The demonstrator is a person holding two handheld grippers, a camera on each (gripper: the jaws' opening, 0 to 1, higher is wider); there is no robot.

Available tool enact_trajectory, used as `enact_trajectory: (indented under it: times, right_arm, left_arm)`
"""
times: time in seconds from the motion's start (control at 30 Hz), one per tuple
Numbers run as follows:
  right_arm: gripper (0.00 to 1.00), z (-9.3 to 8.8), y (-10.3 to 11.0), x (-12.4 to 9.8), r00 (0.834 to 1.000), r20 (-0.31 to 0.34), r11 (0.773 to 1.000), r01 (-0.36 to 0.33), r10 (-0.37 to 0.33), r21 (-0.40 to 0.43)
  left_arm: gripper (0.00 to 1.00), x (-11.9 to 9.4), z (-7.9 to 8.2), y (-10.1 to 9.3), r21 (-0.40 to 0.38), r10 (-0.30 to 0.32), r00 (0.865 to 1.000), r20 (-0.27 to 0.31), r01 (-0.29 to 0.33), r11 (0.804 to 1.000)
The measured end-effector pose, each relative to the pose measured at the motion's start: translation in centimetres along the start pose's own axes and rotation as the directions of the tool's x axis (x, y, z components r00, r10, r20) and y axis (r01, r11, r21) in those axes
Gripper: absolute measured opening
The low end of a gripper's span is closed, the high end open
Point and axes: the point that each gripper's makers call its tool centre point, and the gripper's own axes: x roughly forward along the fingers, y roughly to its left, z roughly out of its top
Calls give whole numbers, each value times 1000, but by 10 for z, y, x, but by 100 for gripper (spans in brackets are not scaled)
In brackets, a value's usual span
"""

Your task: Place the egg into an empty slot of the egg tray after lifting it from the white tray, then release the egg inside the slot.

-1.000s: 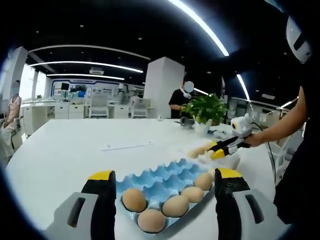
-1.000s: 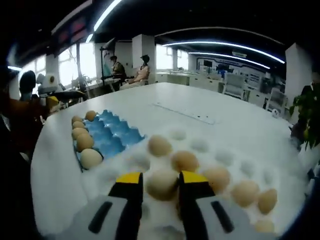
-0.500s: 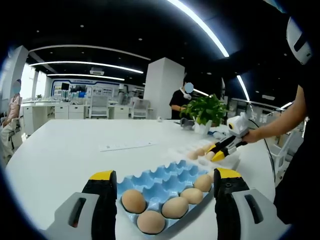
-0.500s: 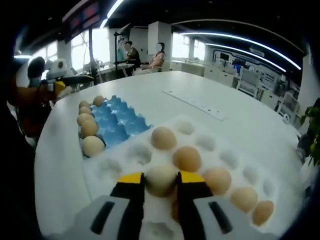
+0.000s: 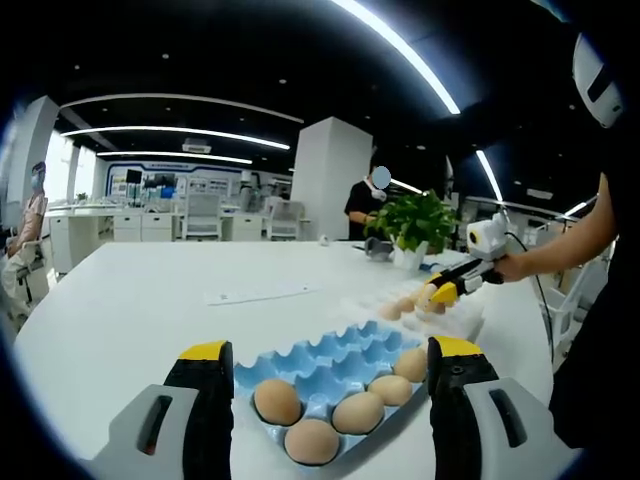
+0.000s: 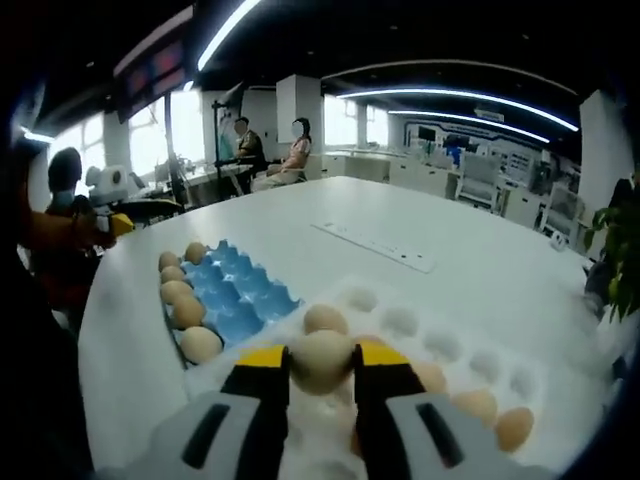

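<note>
Yellow-tipped jaws of our right gripper [image 6: 320, 365] were closed on a pale egg [image 6: 321, 359], and we held it raised above the white tray [image 6: 400, 320], we judge so it could pass over toward the blue egg tray [image 6: 235, 295], where free slots were waiting. Our left gripper [image 5: 325, 385] hovered low over that blue tray with jaws wide apart, holding nothing, level and pointing forward.
</note>
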Motion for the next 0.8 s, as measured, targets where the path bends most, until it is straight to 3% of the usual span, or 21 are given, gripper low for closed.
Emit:
enact_trajectory:
  times: [0.4,0.8]
  right_arm:
    - [24,19,31,22,996,30,997,-81,81,-1]
    - [24,33,61,49,982,38,983,-183,184,-32]
  left_arm:
    - [81,0,0,1,0,-1,1000,1,1,1000]
    - [81,-1,-5,4,-1,4,1000,-10,-4,1000]
